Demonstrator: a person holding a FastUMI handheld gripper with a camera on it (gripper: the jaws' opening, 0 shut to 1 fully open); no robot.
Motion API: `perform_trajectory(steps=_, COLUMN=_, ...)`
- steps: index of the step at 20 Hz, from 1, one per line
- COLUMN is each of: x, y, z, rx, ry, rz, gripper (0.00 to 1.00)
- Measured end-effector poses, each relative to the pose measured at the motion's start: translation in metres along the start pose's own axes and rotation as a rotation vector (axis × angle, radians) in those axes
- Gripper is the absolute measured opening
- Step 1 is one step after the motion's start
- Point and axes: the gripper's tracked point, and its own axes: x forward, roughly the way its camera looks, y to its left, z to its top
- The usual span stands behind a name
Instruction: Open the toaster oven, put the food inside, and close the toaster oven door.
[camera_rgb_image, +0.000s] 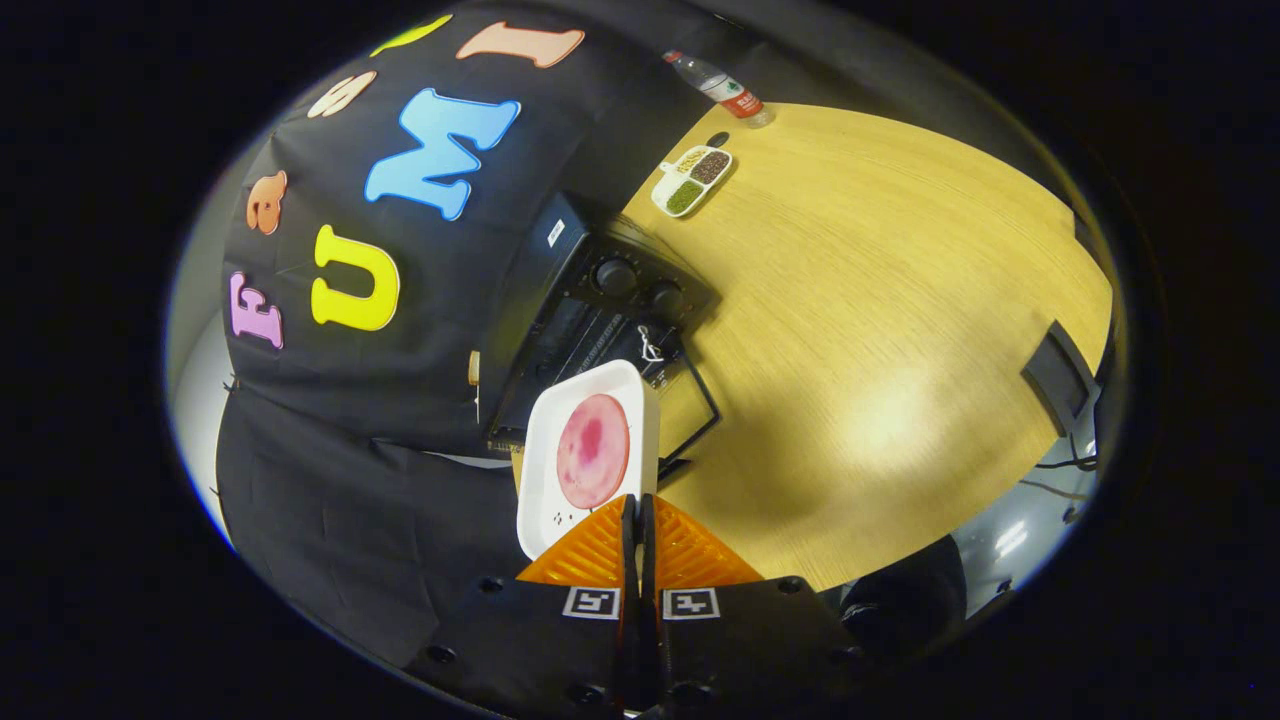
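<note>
We hold the tongs (637, 520) closed on the near rim of the white tray (560, 500); both orange fingers (585, 555) pinch it, nearly touching. The tray is off the table (880, 300) and carries the round pink slice of food (593, 450), just ahead of the fingertips.

Beyond the tray stands the toaster oven (590, 300), its door (690, 400) already dropped open toward us, two knobs (640, 285) on its panel. Far beyond, well apart, a divided snack dish (692, 180) and a water bottle (722, 90).

Step in hand, as we judge it: carry the tray into the open cavity. To do it well: keep the tray level so the slice does not slide, clear the lowered door, line the far rim up with the opening, push straight in, release only once the tray rests on the rack.

Pose: the tongs are rolled to one side and pitched down, high above the oven; we need to come down and level out.
</note>
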Motion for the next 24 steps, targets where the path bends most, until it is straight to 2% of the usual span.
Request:
perform_trajectory(steps=9, x=0.087, y=0.022, z=0.008, rx=0.037, ry=0.065, rz=-0.028, gripper=0.01)
perform_trajectory(steps=24, x=0.17, y=0.026, z=0.031, rx=0.172, ry=0.022, rz=-0.044, gripper=0.02)
